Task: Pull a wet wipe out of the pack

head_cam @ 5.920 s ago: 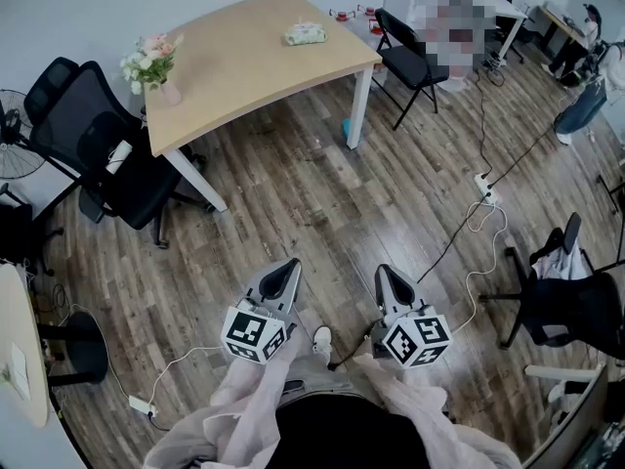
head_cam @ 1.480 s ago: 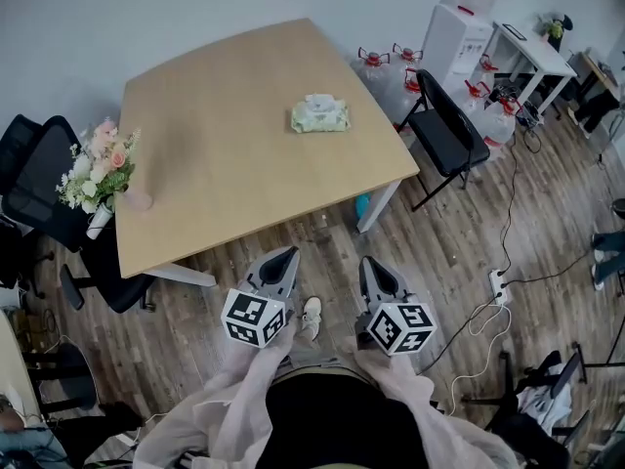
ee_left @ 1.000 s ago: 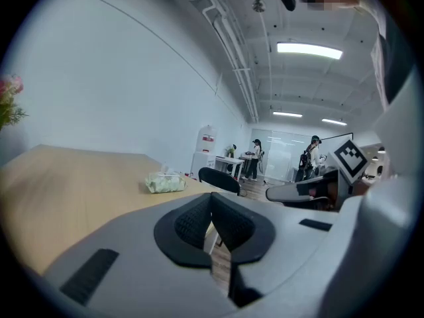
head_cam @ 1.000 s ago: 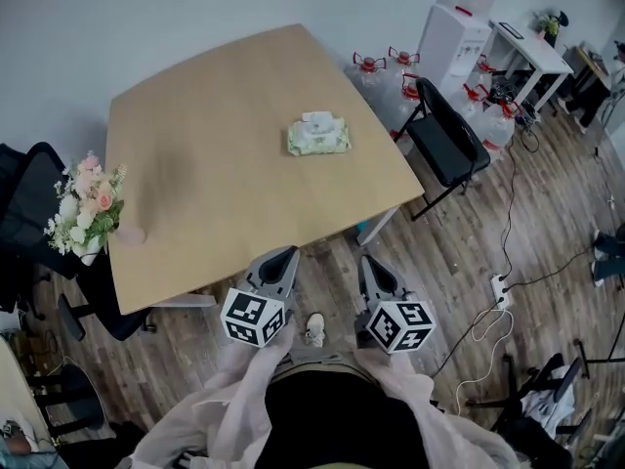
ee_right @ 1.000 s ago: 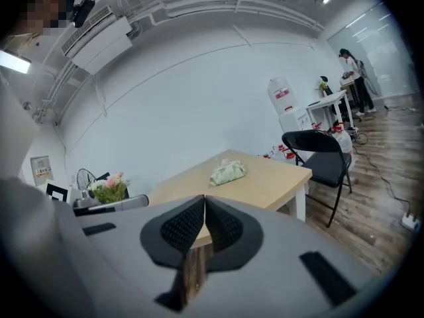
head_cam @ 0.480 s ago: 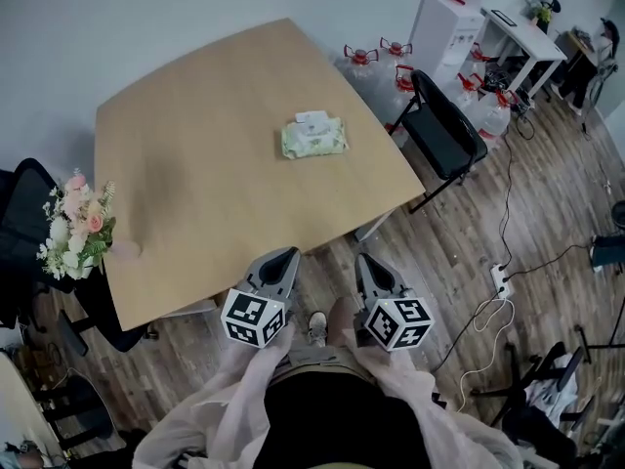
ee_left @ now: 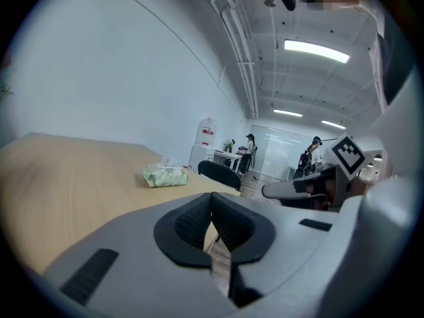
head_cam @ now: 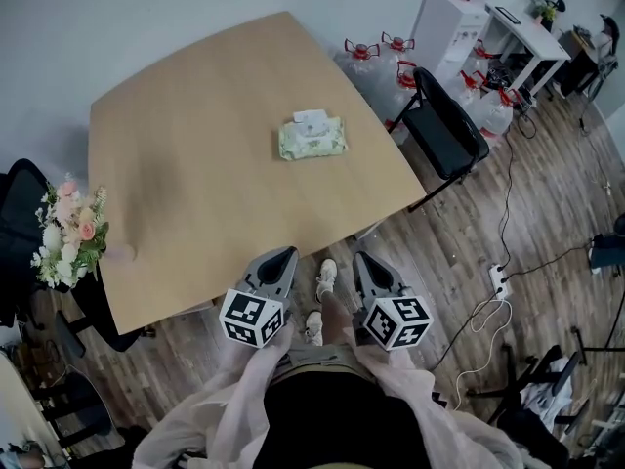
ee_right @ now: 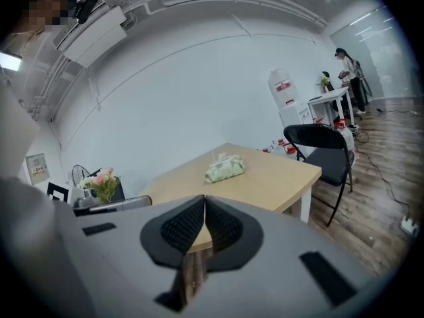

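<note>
A pale green wet-wipe pack (head_cam: 312, 138) lies on the wooden table (head_cam: 195, 184), toward its far right part, with a white wipe sticking up from its top. The same pack (ee_left: 165, 175) shows in the left gripper view, and the pack (ee_right: 225, 168) shows in the right gripper view. My left gripper (head_cam: 284, 255) is held near the table's front edge, shut and empty. Beside it my right gripper (head_cam: 360, 258) is also shut with nothing in it. Both point toward the table, well short of the pack.
A bouquet of pink and white flowers (head_cam: 64, 242) stands at the table's left corner. A black folding chair (head_cam: 446, 125) is at the table's right side, with water bottles (head_cam: 376, 55) and a dispenser (head_cam: 455, 13) behind. Black office chairs stand at the left. Cables and a power strip (head_cam: 500, 280) lie on the floor.
The table and the pack have come closer in the head view as the person walked up. Both grippers stay shut, side by side, now at the table's front edge.
</note>
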A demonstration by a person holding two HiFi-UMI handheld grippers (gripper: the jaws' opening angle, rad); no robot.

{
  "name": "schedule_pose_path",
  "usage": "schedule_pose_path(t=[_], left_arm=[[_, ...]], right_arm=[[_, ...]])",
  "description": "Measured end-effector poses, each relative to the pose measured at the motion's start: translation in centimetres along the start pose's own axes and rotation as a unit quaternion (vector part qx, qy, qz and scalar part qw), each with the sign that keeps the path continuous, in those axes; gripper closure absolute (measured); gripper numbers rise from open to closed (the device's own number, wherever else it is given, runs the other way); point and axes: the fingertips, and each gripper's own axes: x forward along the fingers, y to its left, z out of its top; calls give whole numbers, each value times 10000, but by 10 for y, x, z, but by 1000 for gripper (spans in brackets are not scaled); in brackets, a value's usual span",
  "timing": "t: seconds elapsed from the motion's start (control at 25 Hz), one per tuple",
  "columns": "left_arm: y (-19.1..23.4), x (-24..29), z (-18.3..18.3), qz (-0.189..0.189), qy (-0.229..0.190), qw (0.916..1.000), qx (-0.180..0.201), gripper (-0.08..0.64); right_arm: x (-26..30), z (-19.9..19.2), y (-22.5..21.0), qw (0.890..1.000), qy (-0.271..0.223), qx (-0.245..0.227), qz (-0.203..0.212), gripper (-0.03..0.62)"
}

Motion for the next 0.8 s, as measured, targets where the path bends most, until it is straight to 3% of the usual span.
schedule_pose_path(t=[0.8], left_arm=[[53, 97, 39, 71, 4, 10000, 0, 549]], right_arm=[[88, 53, -52, 9999, 155, -41, 64, 578]])
